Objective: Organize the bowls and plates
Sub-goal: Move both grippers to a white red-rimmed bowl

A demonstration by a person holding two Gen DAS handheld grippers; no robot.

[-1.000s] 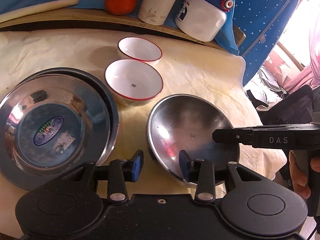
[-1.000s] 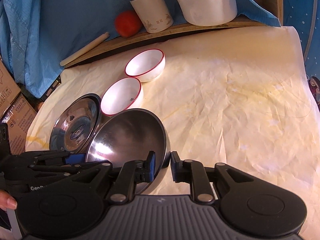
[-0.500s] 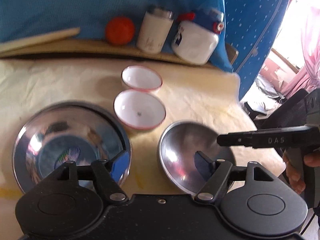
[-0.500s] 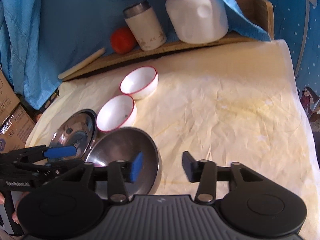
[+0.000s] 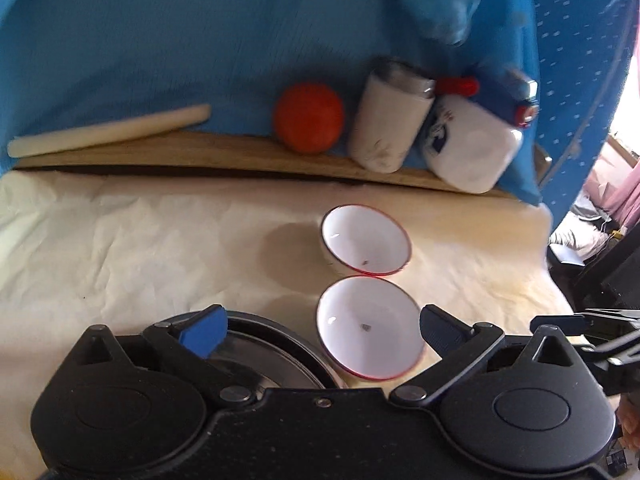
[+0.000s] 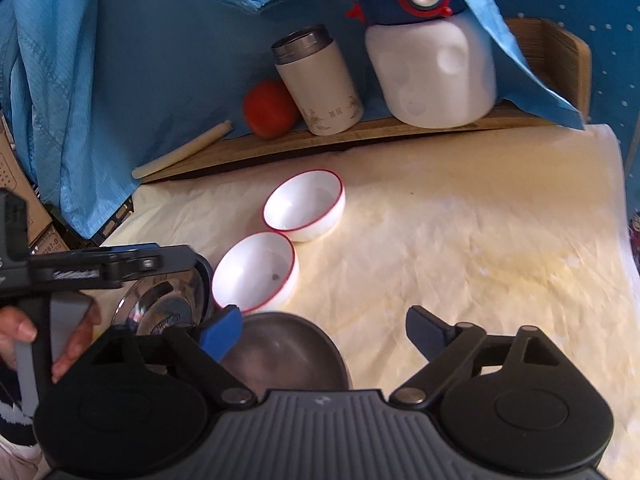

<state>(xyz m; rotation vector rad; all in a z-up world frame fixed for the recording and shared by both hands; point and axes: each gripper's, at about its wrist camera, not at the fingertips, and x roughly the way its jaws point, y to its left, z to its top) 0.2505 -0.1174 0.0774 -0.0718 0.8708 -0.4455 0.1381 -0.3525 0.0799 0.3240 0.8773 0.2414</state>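
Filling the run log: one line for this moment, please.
left gripper: open, over near bowl | right gripper: open, above steel bowl | far bowl: untouched

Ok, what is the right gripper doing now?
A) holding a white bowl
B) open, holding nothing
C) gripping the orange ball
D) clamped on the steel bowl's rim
B: in the right wrist view the right gripper has its fingers spread wide with nothing between them; the steel bowl sits on the table below, free of both fingers.
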